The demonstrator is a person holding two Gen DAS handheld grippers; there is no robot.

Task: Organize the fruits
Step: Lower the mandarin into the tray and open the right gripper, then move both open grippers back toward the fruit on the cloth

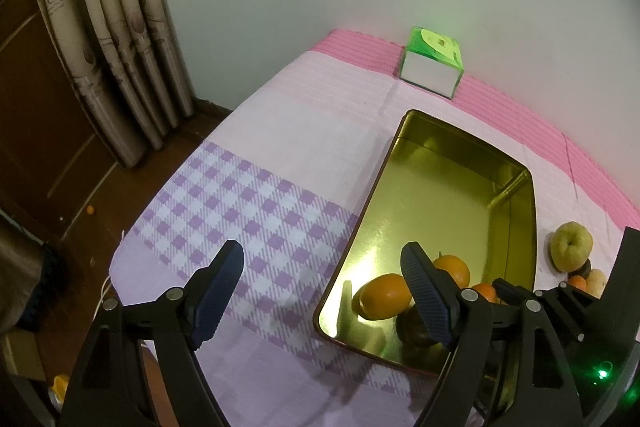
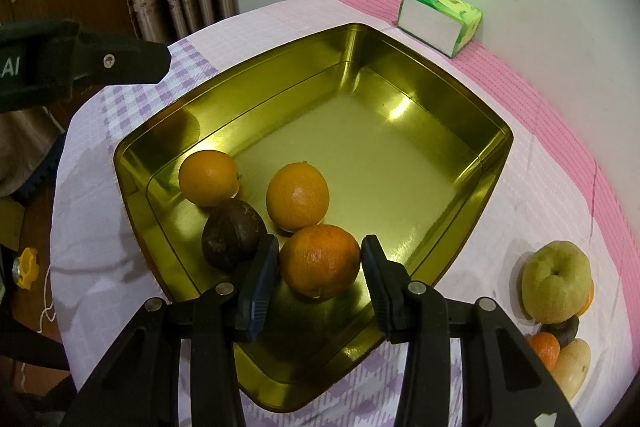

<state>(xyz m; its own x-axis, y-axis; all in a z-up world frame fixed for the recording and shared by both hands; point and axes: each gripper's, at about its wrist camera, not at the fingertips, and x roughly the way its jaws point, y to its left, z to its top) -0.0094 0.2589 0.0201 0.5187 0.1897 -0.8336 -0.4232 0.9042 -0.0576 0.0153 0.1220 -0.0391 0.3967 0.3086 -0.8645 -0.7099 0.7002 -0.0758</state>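
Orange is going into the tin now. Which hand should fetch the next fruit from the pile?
Right, probably. The right tongs sit at the orange inside the gold tin, and the fruit pile lies just beyond the tin's right wall. The left tongs hang open over the cloth on the tin's far side.

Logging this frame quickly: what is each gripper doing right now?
Left gripper: open, nothing between its fingers.
Right gripper: closed on an orange over the gold tin.
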